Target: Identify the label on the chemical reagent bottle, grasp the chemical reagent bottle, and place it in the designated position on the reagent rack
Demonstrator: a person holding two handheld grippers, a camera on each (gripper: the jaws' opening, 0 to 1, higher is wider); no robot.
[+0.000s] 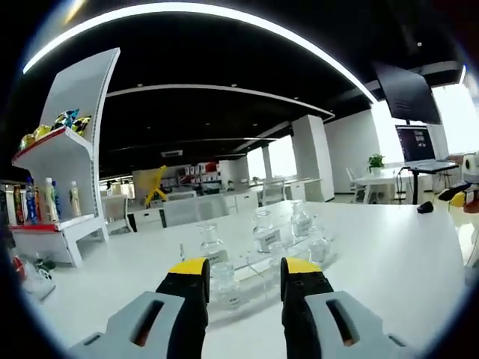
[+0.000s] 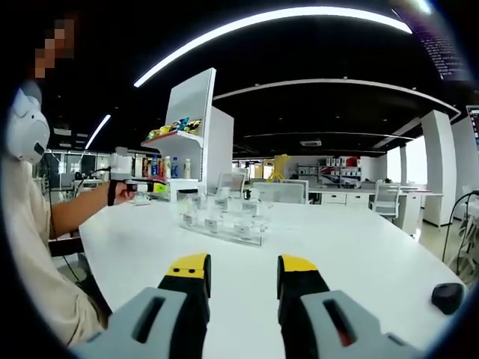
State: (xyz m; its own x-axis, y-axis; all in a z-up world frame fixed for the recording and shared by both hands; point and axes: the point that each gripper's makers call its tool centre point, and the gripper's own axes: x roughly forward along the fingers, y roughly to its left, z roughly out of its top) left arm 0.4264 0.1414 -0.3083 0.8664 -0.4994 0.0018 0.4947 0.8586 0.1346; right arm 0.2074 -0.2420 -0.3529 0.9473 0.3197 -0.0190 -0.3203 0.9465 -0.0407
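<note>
Several clear glass reagent bottles point(image 1: 264, 233) with white labels stand in a transparent rack point(image 1: 247, 288) on the white table, just beyond my left gripper point(image 1: 244, 268). Its yellow-tipped jaws are open and hold nothing. One small bottle point(image 1: 223, 278) sits low by the left jaw tip. In the right gripper view the same rack with bottles point(image 2: 222, 218) lies farther off at mid-table. My right gripper point(image 2: 242, 265) is open and empty, well short of the rack. The labels are too small to read.
A white shelf unit point(image 1: 67, 172) with drink bottles and snack bags stands left of the rack, also seen as the shelf point(image 2: 187, 146). A person's forearm point(image 2: 82, 209) reaches over the table's left side. A black mouse point(image 2: 447, 297) lies at the right, also seen as the mouse point(image 1: 425, 207).
</note>
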